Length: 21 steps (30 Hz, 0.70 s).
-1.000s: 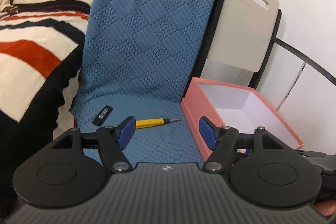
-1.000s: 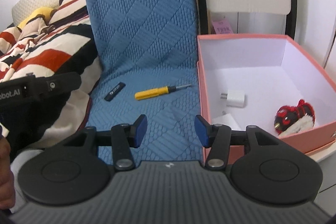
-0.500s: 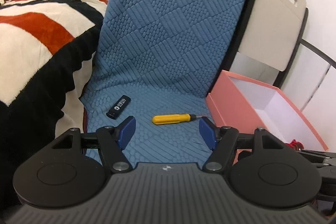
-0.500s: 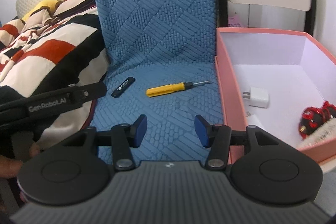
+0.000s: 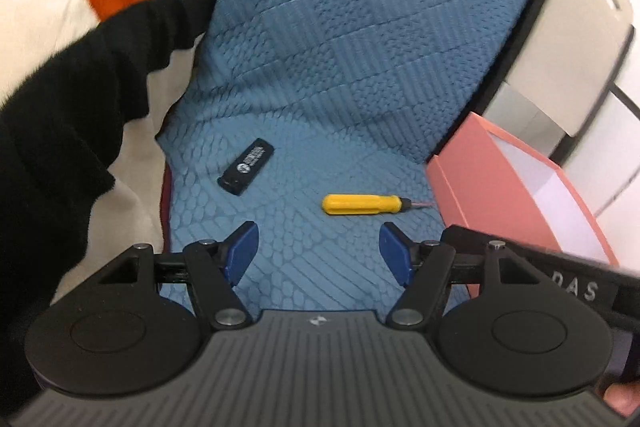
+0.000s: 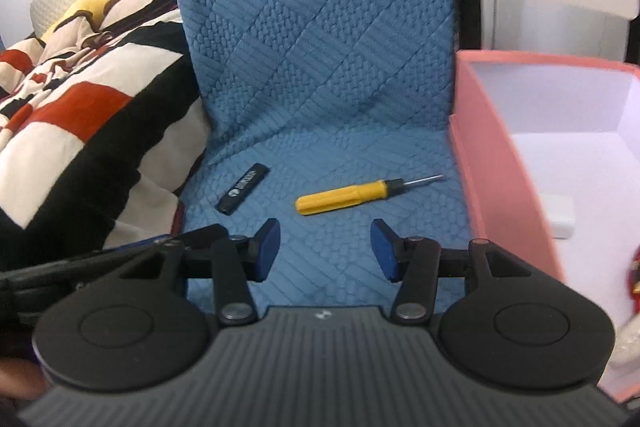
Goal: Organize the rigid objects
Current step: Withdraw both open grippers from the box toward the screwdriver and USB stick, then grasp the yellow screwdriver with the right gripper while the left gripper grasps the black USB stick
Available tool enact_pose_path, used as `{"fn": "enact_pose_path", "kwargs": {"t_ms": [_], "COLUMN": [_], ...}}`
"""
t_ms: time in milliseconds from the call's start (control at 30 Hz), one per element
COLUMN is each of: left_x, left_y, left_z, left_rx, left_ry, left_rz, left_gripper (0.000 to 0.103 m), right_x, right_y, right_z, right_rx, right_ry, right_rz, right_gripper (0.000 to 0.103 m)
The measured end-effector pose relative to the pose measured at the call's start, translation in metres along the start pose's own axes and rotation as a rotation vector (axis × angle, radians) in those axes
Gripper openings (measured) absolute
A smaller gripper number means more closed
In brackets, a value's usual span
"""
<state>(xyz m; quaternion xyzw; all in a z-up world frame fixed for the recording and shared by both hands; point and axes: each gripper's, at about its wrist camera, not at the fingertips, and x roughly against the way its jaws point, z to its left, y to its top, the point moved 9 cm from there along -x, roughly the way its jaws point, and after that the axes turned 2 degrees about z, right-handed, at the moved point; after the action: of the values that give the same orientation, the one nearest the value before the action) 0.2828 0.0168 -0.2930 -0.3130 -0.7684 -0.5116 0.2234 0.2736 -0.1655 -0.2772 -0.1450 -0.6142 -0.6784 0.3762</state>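
A yellow-handled screwdriver [image 5: 362,204] [image 6: 347,195] and a black USB stick [image 5: 246,166] [image 6: 243,188] lie on a blue quilted seat cushion [image 5: 340,75] [image 6: 320,67]. A pink open box [image 5: 488,183] [image 6: 492,163] stands at the right of the cushion. It holds a white charger [image 6: 560,217] and a red item at its lower right edge. My left gripper [image 5: 318,251] is open and empty, just short of the screwdriver. My right gripper [image 6: 325,247] is open and empty, just short of the screwdriver too.
A striped red, black and cream blanket [image 5: 72,39] [image 6: 80,99] lies piled along the cushion's left side. A beige chair back [image 5: 560,27] in a black frame rises behind the box. The right gripper's body [image 5: 560,279] shows at the right of the left view.
Both grippers have moved forward and left toward the screwdriver and USB stick, which look larger now. The box has slid toward the right edge of both views. Both jaws stay open.
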Motion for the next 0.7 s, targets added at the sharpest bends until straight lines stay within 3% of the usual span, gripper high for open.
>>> {"fn": "enact_pose_path", "kwargs": {"t_ms": [133,333,400,700], "left_x": [-0.014,-0.039,-0.054,-0.097], "left_y": [0.006,0.01,0.012,0.028], "left_z": [0.008,0.009,0.015,0.03], "left_rx": [0.02,-0.064,-0.084,-0.129], "left_ry": [0.01,0.081,0.106,0.164], "left_rz": [0.024,0.053,0.089,0.138], "left_gripper": [0.072,0.071,0.069,0.062], "right_x": [-0.018,-0.051,-0.064,-0.111], "right_y": [0.004,0.013,0.015,0.025], "right_z": [-0.001,-0.008,-0.011,-0.015], "right_rx": [0.007,-0.055,-0.078,-0.152], "right_ry": [-0.004,-0.013,-0.028,-0.092], "right_rz": [0.027,0.086,0.11,0.154], "right_gripper": [0.053,0.053,0.065,0.066]}}
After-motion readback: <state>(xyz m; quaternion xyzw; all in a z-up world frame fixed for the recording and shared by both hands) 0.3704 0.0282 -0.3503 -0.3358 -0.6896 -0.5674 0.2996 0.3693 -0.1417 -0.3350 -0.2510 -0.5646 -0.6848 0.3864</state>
